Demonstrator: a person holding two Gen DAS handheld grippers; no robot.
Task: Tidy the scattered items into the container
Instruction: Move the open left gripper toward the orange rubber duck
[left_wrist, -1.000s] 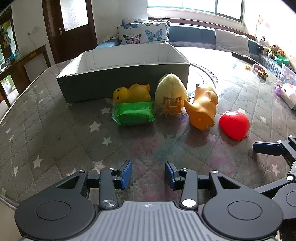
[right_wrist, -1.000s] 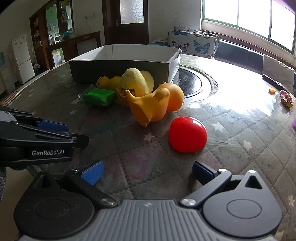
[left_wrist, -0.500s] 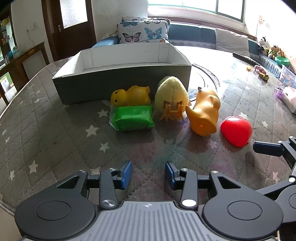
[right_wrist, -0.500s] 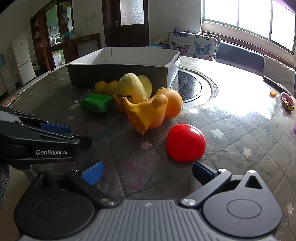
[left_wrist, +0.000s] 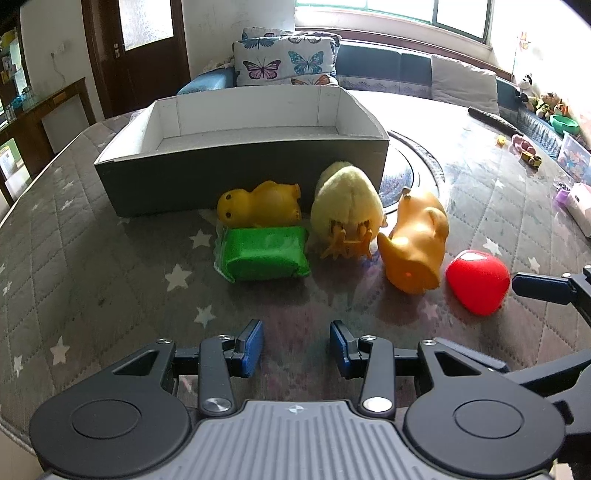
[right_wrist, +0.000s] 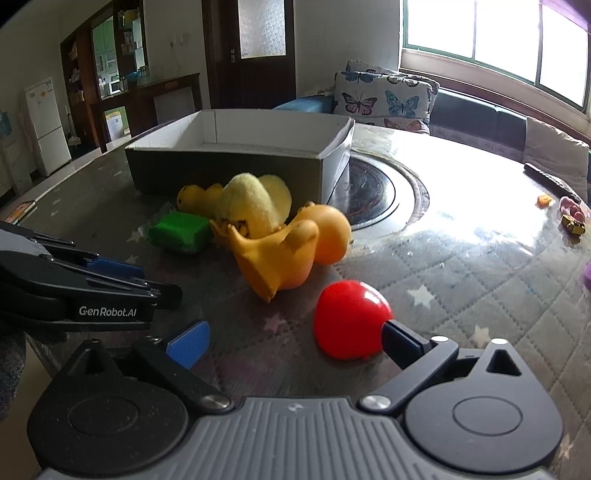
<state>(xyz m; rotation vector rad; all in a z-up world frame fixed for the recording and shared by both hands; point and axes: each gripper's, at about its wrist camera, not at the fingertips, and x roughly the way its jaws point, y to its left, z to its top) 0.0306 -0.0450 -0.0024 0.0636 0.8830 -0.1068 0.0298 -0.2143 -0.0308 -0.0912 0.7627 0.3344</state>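
The grey open-topped box (left_wrist: 240, 177) stands well ahead of both pairs of fingers, nothing showing inside; against its near wall lie a plush chick (left_wrist: 347, 206), an orange rubber duck (left_wrist: 417, 247), a yellow duck (left_wrist: 258, 203) and a green packet (left_wrist: 264, 253); the red ball (right_wrist: 349, 321) sits just ahead of the right gripper (right_wrist: 291, 345), whose wide jaws are closing, the right pad at the ball's edge and nothing held; the left gripper (left_wrist: 296, 347) hangs half open and empty, short of the packet; the first pick appears to be starting; next, centre the ball, then close.
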